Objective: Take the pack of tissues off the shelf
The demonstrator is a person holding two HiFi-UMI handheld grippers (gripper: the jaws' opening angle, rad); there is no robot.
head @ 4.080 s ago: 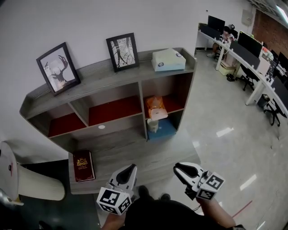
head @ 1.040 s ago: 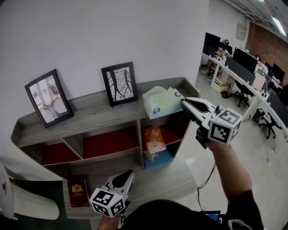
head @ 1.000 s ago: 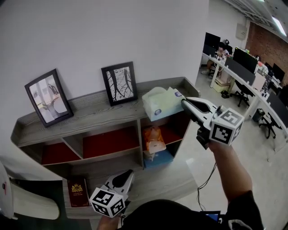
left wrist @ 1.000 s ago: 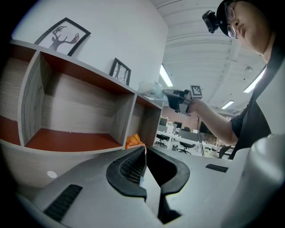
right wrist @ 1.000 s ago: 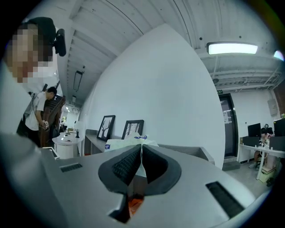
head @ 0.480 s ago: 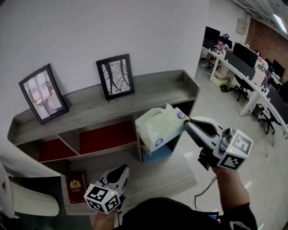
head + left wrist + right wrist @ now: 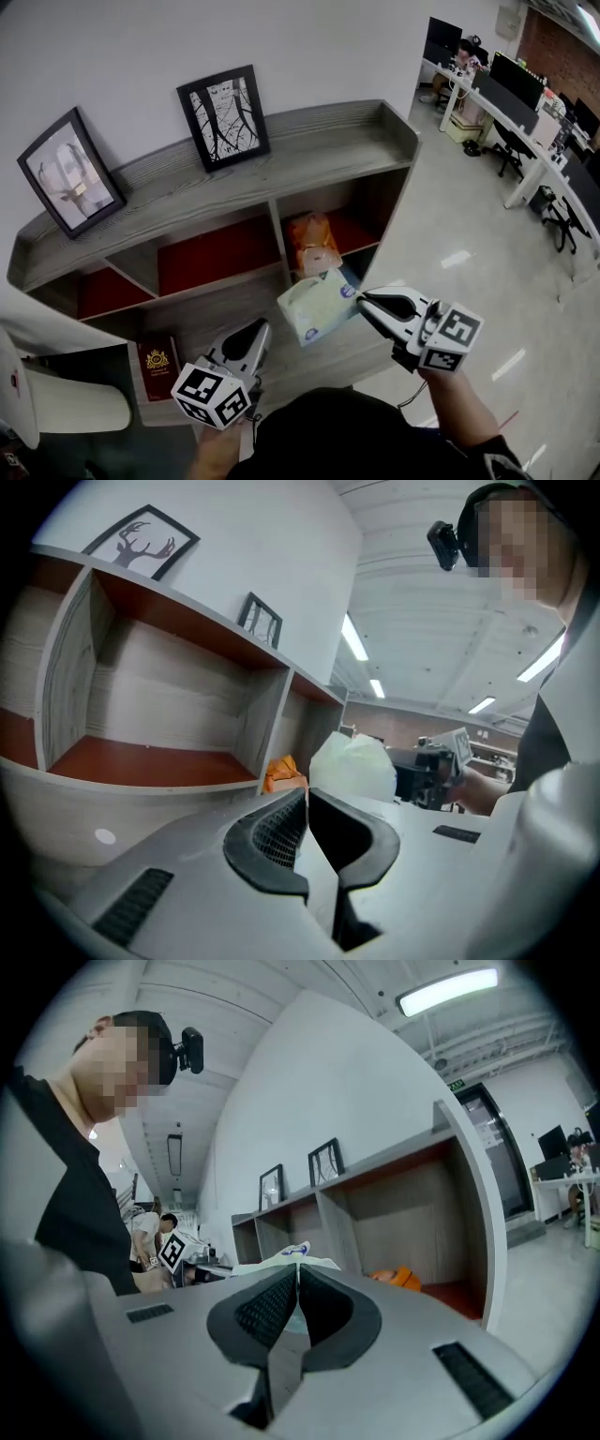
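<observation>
Your right gripper [image 7: 365, 300], held level, pinches the tissue pack [image 7: 315, 307] at its tips; your left gripper [image 7: 256, 330] is pressed together, empty.

It was an open-plan office. At two o'clock in the head view ran a row of white desks [image 7: 531, 180] with dark monitors [image 7: 518, 82] and black swivel chairs [image 7: 512, 155], and a person [image 7: 466, 54] sat at the far desk. A brick wall [image 7: 567, 39] closed that end. The floor [image 7: 450, 225] was pale and glossy. A strip light [image 7: 448, 991] hung overhead. At twelve o'clock stood a grey shelf [image 7: 309, 150] with framed prints [image 7: 223, 117].
</observation>
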